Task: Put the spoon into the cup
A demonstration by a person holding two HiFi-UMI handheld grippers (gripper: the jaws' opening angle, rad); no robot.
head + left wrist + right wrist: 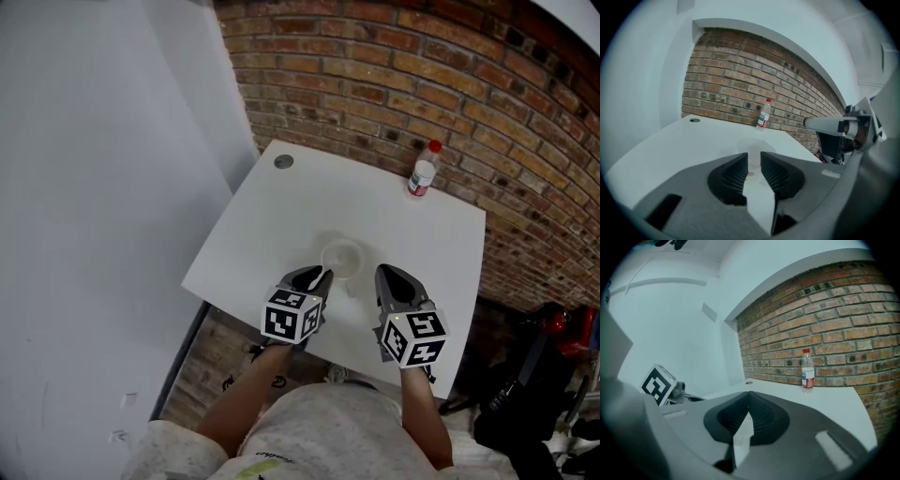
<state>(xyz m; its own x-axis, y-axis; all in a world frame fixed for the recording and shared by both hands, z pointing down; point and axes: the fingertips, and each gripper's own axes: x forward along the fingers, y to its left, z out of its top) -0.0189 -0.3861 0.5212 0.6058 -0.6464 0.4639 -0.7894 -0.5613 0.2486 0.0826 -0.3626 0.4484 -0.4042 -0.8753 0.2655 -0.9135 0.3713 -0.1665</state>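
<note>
Two tools sit low in frame over the near edge of the tabletop (pixel 300 202). Left tool (pixel 322 275): jaws a narrow gap apart, empty; clear cup (pixel 341 258) just ahead, upper right of its tip. Right tool (pixel 383 273): jaws pressed together, empty, right of the cup, slightly farther. Spoon not made out. Bottle (pixel 424 170) at the far edge.

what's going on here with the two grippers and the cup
A person holds a gripper in each hand over a white table. The left gripper is close beside a clear cup, jaws slightly apart with nothing between them. The right gripper, on the cup's other side, is shut and empty. A bottle stands by the far edge. I can't make out a spoon anywhere.
</note>
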